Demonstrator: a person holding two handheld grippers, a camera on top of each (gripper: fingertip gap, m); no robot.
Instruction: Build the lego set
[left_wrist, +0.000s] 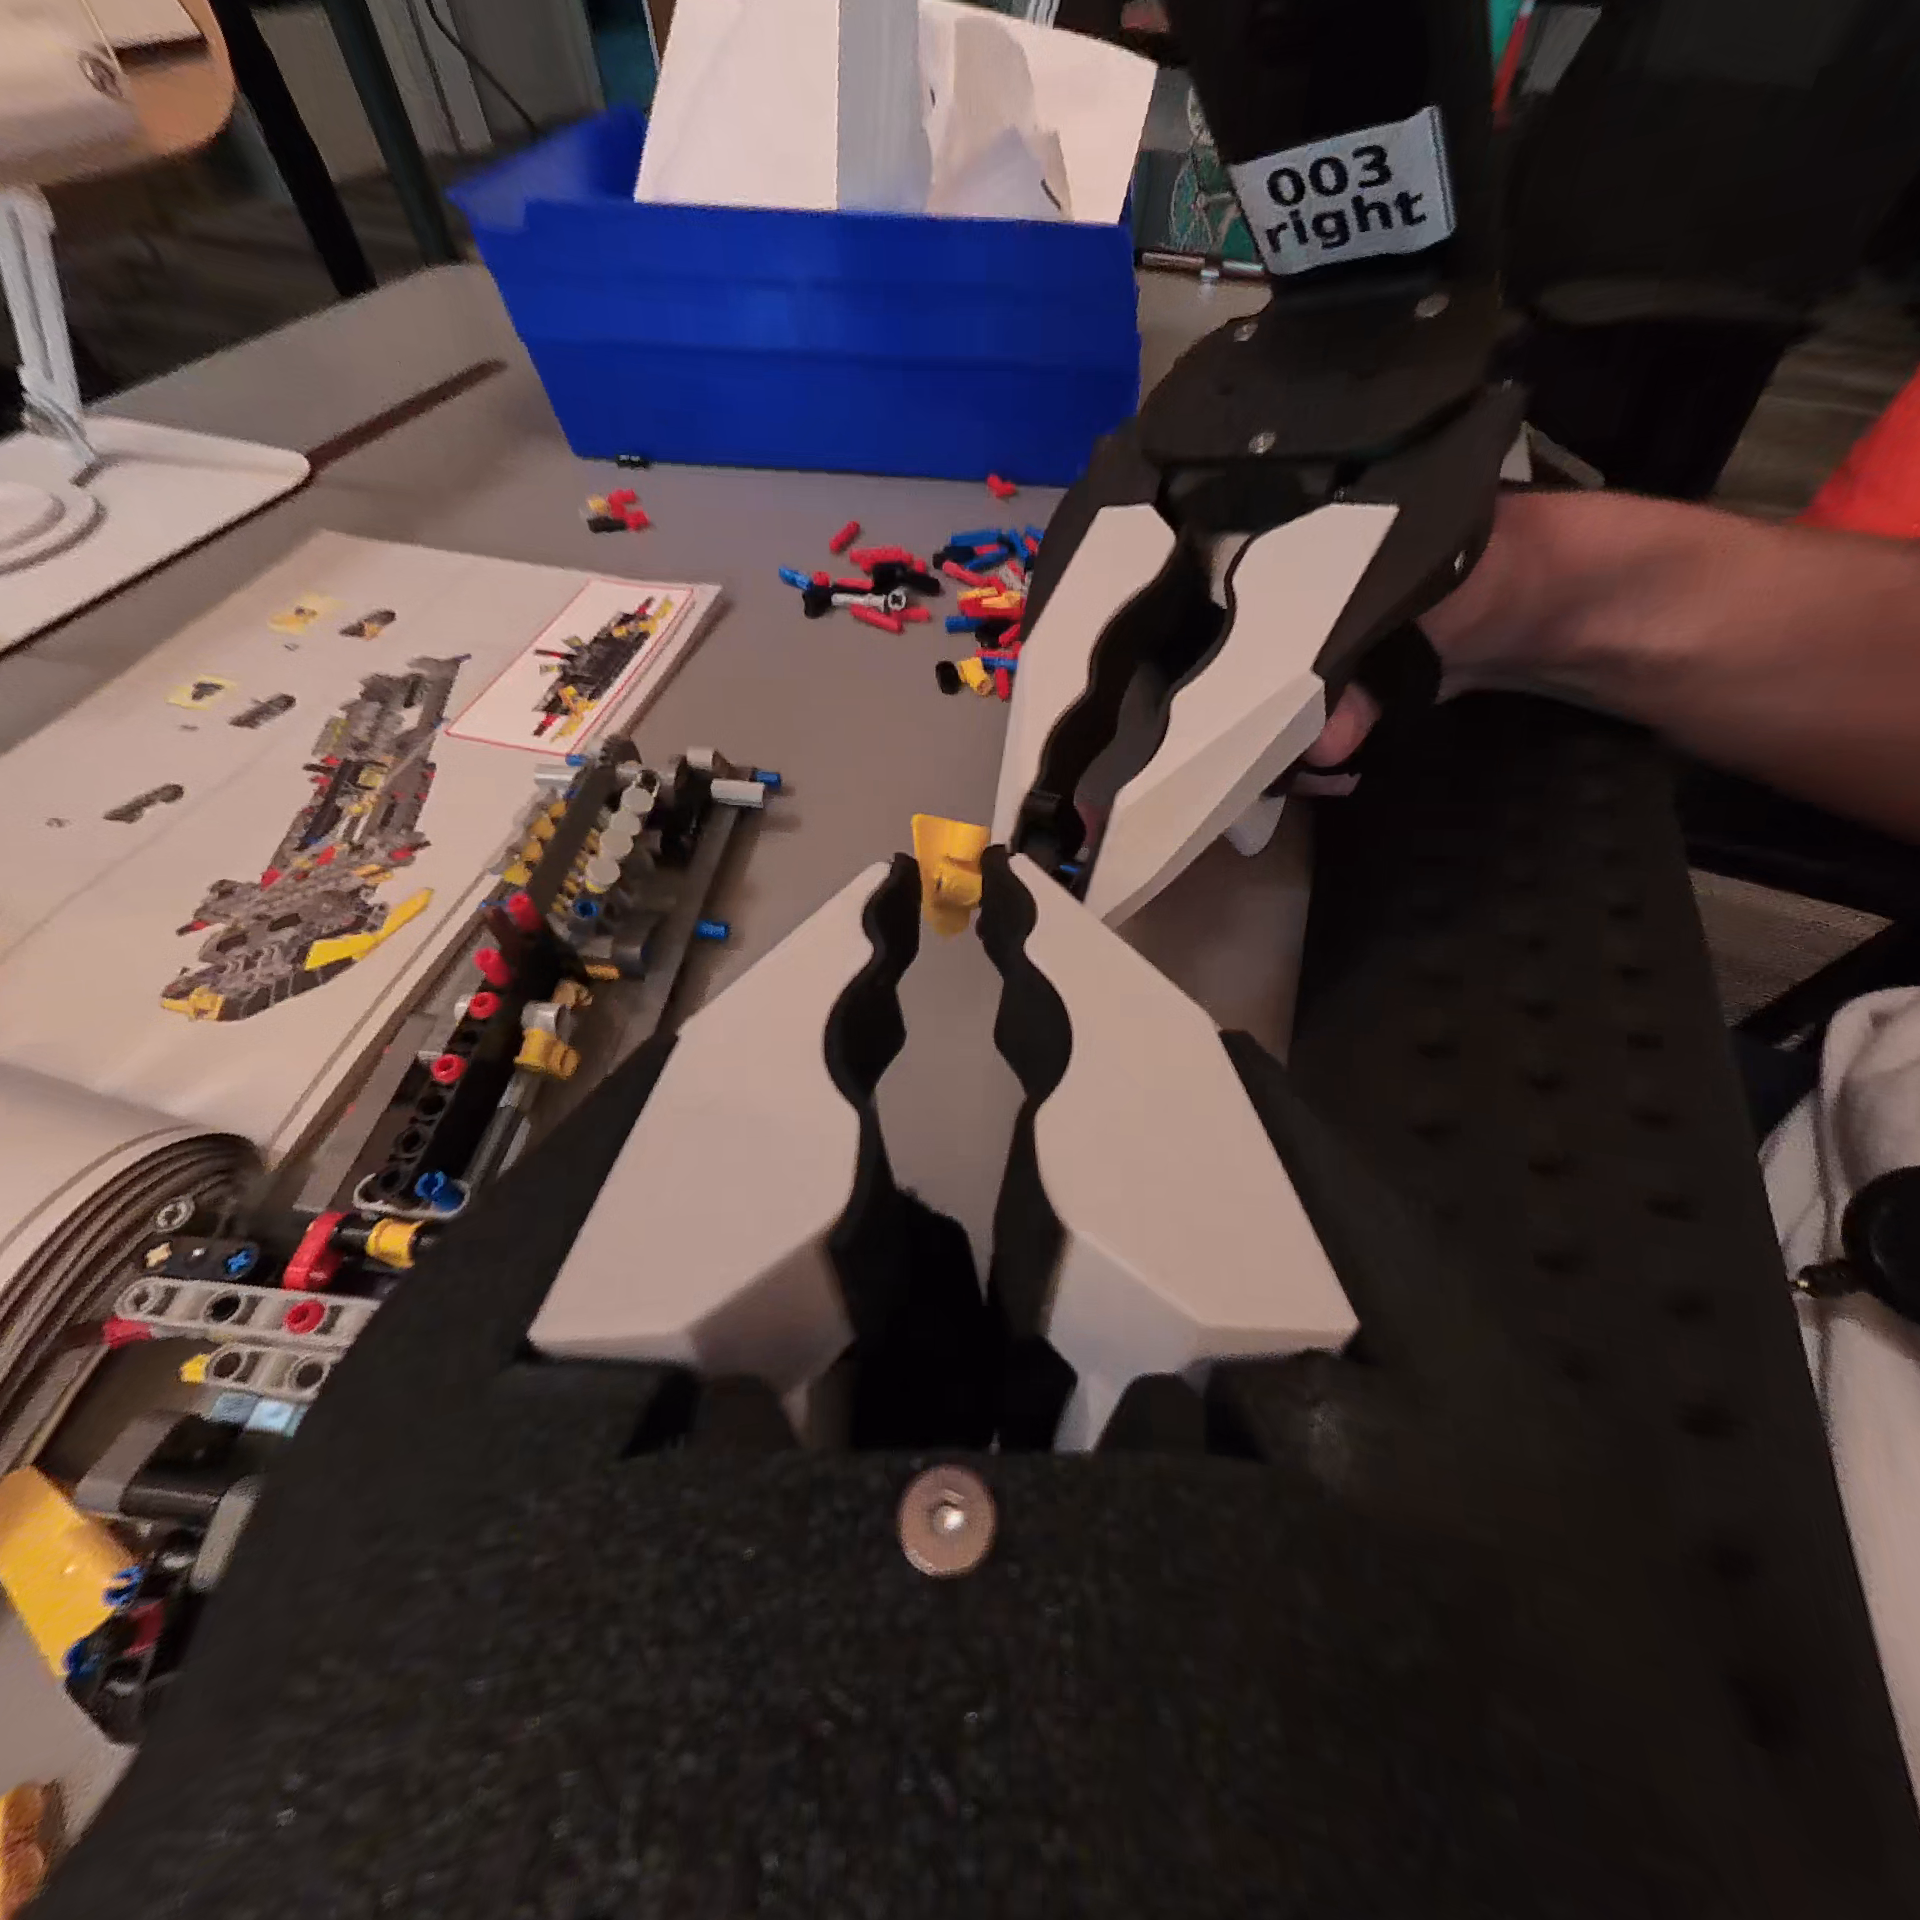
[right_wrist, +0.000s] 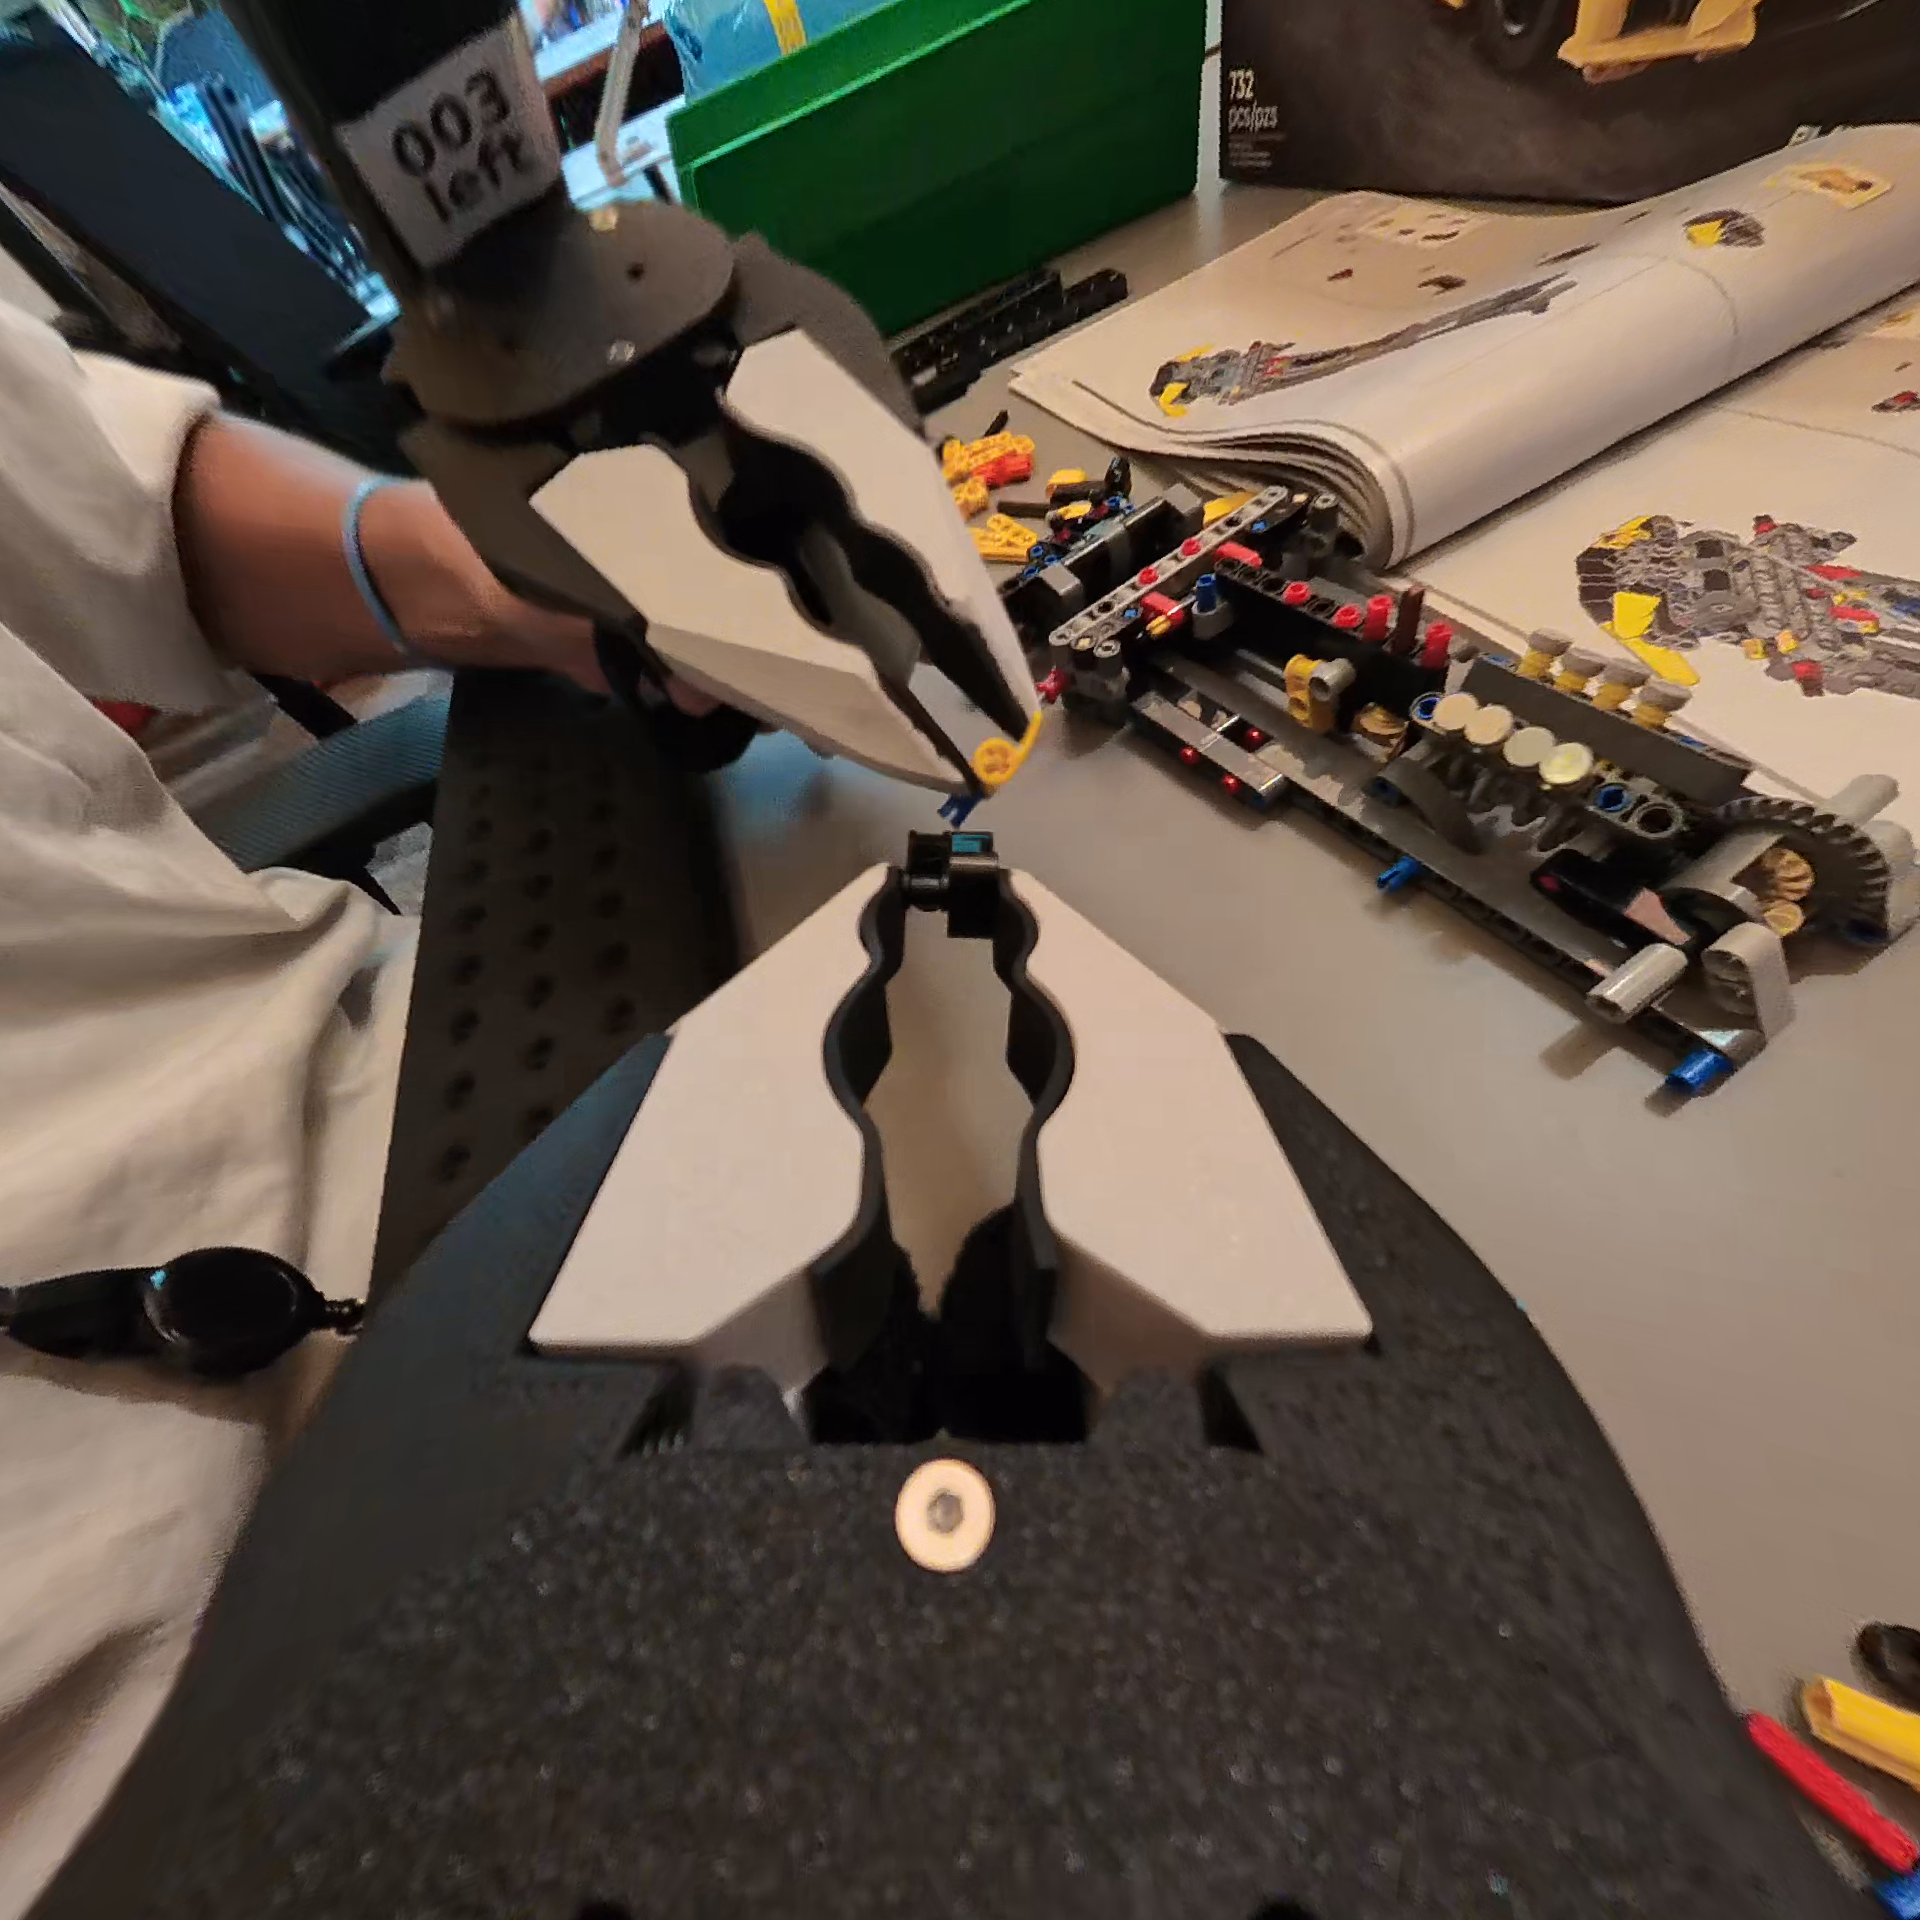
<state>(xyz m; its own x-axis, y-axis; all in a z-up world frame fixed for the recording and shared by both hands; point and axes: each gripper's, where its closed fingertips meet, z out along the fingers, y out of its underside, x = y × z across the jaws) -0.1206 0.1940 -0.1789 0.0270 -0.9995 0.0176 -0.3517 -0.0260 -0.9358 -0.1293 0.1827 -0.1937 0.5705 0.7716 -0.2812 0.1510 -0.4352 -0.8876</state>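
Observation:
My left gripper (left_wrist: 948, 868) is shut on a small yellow lego piece (left_wrist: 948, 871) and holds it above the grey table. It also shows in the right wrist view (right_wrist: 995, 756), with the yellow piece (right_wrist: 1003, 753) and a blue pin at its tips. My right gripper (right_wrist: 948, 871) is shut on a small black lego piece (right_wrist: 951, 868). In the left wrist view the right gripper (left_wrist: 1049, 821) comes in from the upper right, its tips close beside the yellow piece. The long half-built lego chassis (left_wrist: 582, 935) lies on the table to the left; it also shows in the right wrist view (right_wrist: 1455, 748).
An open instruction booklet (left_wrist: 260, 790) lies left of the chassis. A blue bin (left_wrist: 810, 322) stands behind a pile of loose pins (left_wrist: 935, 603). In the right wrist view there are a green bin (right_wrist: 935, 145), the set's box (right_wrist: 1558, 83) and a black perforated board (right_wrist: 540, 935). The tips of both grippers are at nearly the same place.

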